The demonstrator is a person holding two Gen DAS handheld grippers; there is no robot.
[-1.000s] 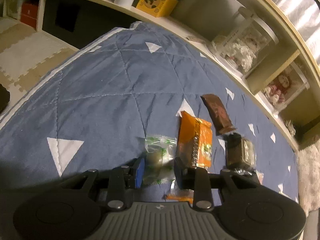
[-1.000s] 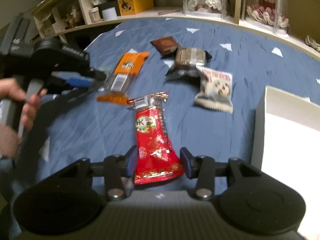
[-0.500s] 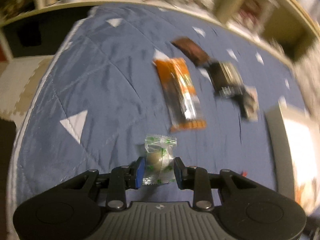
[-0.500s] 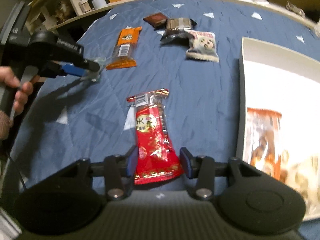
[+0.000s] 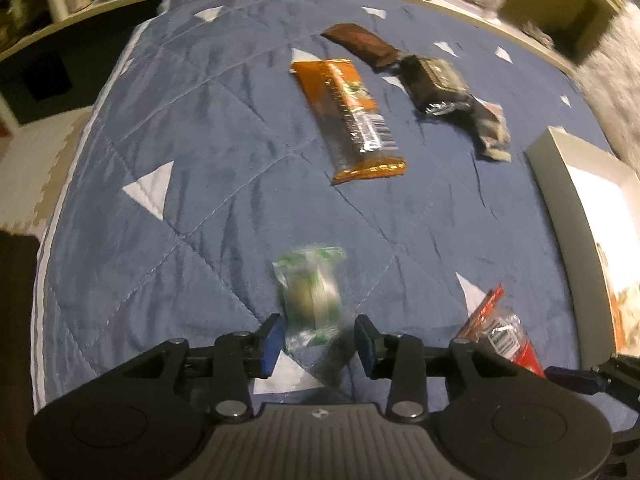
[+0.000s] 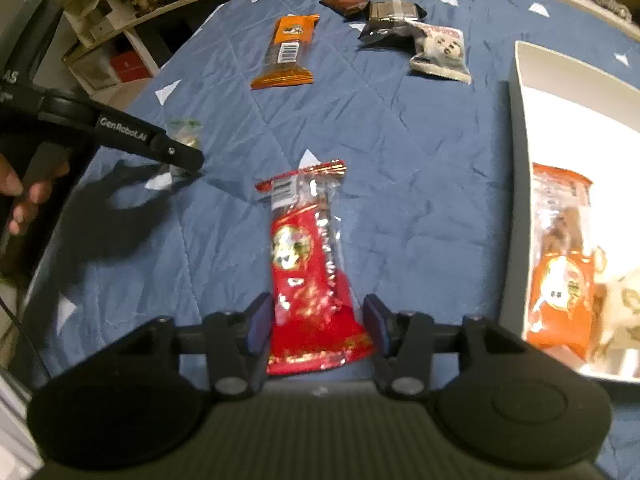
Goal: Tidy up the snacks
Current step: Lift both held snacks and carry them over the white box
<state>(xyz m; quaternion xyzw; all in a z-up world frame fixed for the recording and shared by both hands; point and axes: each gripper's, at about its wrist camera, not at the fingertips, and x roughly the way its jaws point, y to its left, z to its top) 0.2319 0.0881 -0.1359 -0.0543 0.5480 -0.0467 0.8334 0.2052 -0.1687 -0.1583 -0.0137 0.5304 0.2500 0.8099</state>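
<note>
At the bottom of the right wrist view, the right gripper [image 6: 316, 320] is opening around the red snack packet [image 6: 310, 264], its pads just off it. The left gripper [image 5: 316, 340] is opening too, the small clear green-printed candy [image 5: 312, 292] blurred between its parting pads, apparently slipping free. At the right edge, the white box [image 6: 516, 160] already holds an orange packet [image 6: 560, 280]. Farther up on the blue quilt [image 6: 400, 140] wait the orange bar [image 6: 286, 50], white packet [image 6: 440, 54], dark packet [image 6: 390, 14] and brown packet [image 6: 344, 2]: mostly undone
</note>
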